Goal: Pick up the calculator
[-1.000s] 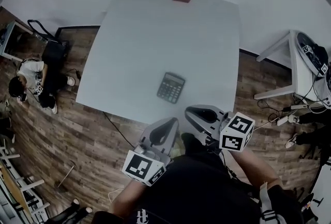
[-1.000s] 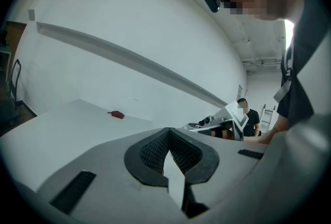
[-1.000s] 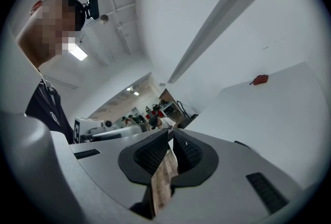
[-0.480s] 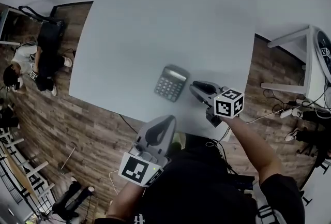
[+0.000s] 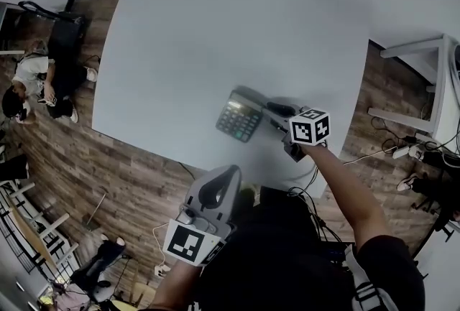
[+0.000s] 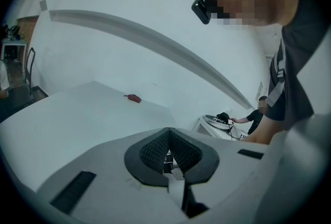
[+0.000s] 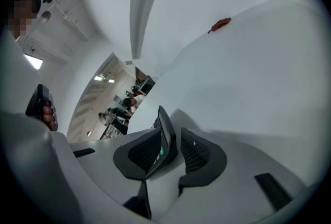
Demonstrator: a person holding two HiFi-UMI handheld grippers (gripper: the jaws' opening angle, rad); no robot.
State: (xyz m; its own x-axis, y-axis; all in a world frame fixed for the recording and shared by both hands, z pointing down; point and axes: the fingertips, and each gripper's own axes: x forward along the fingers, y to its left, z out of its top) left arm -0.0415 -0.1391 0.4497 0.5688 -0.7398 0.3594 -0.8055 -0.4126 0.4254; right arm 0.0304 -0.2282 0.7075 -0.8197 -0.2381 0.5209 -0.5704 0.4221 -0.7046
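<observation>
The right gripper [image 7: 173, 146] straddled the calculator [image 7: 164, 125] edge, jaws apart; the left gripper [image 6: 167, 135] was clenched, empty. Key labels were unreadable.

Diffuse light falls evenly on the white square tabletop [image 5: 237, 29], bright yet free of glare. The dark grey rectangular calculator [image 5: 238, 117] throws only a faint, soft-edged shadow. Fisheye distortion curves straight edges in all views; both gripper views vignette to black corners, with nearest surfaces soft.
</observation>
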